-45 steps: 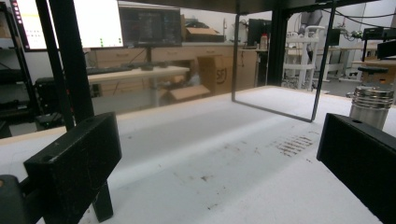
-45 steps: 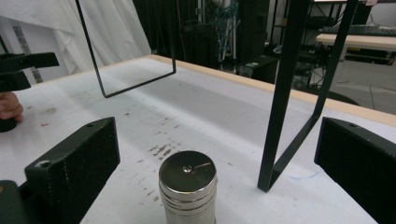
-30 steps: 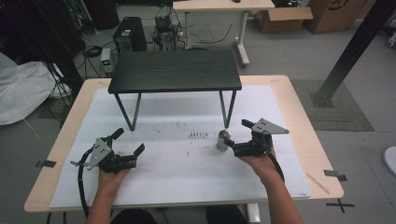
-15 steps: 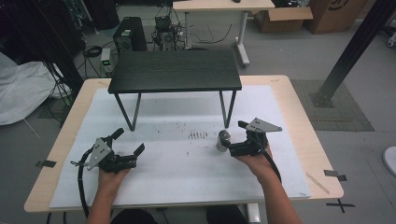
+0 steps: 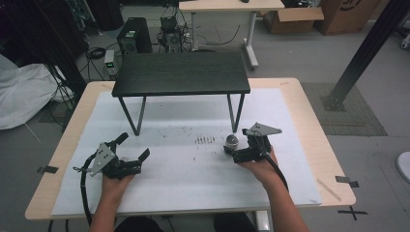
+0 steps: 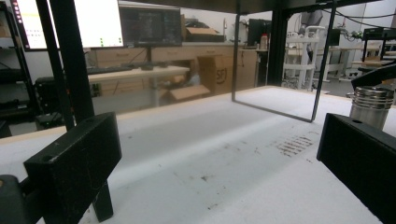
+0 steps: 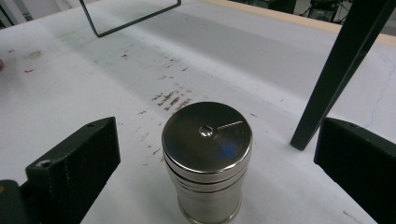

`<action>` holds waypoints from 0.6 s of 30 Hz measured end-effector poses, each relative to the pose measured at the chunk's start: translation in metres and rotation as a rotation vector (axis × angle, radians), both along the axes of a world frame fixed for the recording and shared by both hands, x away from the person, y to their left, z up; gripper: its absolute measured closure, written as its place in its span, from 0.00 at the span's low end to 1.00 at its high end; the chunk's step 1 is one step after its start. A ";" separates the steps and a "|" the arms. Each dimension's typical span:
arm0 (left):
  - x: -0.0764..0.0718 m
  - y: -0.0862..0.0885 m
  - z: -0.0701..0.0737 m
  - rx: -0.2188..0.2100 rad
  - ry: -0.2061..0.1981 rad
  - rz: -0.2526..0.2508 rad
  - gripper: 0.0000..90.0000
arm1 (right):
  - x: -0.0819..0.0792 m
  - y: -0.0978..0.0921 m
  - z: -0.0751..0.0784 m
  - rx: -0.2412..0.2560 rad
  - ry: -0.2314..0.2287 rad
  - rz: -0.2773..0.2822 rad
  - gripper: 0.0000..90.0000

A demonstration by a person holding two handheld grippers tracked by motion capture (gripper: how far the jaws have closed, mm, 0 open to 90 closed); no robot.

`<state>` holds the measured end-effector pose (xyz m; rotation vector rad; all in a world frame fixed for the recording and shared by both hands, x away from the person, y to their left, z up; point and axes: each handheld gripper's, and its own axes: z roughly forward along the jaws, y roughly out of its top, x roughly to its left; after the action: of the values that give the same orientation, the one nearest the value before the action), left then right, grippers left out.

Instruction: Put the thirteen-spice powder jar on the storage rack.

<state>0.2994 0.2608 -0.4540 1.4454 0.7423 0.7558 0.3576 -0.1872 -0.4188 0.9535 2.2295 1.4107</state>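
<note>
Right hand-held gripper (image 5: pixel 235 153) sits with its two black jaws spread wide on either side of one steel canister (image 5: pixel 231 143), not touching it; in the right gripper view the canister (image 7: pixel 207 158) stands upright between the jaws, its flat lid facing up. It rests on the white sheet (image 5: pixel 193 188) covering the bench (image 5: pixel 309 111), right of the bench's middle, just beside the right front leg of one black stand (image 5: pixel 181 73). Left hand-held gripper (image 5: pixel 133 147), near the front left corner, is also wide apart and holds nothing. Two hand-held grippers, one canister, one stand.
</note>
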 end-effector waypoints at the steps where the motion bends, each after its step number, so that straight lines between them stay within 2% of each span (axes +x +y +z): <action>1: 0.000 0.000 0.000 0.000 0.000 0.000 0.00 | 0.000 0.001 0.000 -0.002 0.004 0.001 0.00; 12: 0.000 0.000 0.000 0.002 -0.002 0.001 0.00 | 0.005 0.005 -0.007 -0.039 0.060 -0.011 0.01; 18: 0.000 0.000 0.000 -0.001 0.000 0.001 0.00 | 0.006 0.006 -0.009 -0.046 0.082 -0.001 0.10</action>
<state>0.2994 0.2609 -0.4539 1.4443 0.7429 0.7561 0.3640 -0.1809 -0.4277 1.0138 2.3098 1.3364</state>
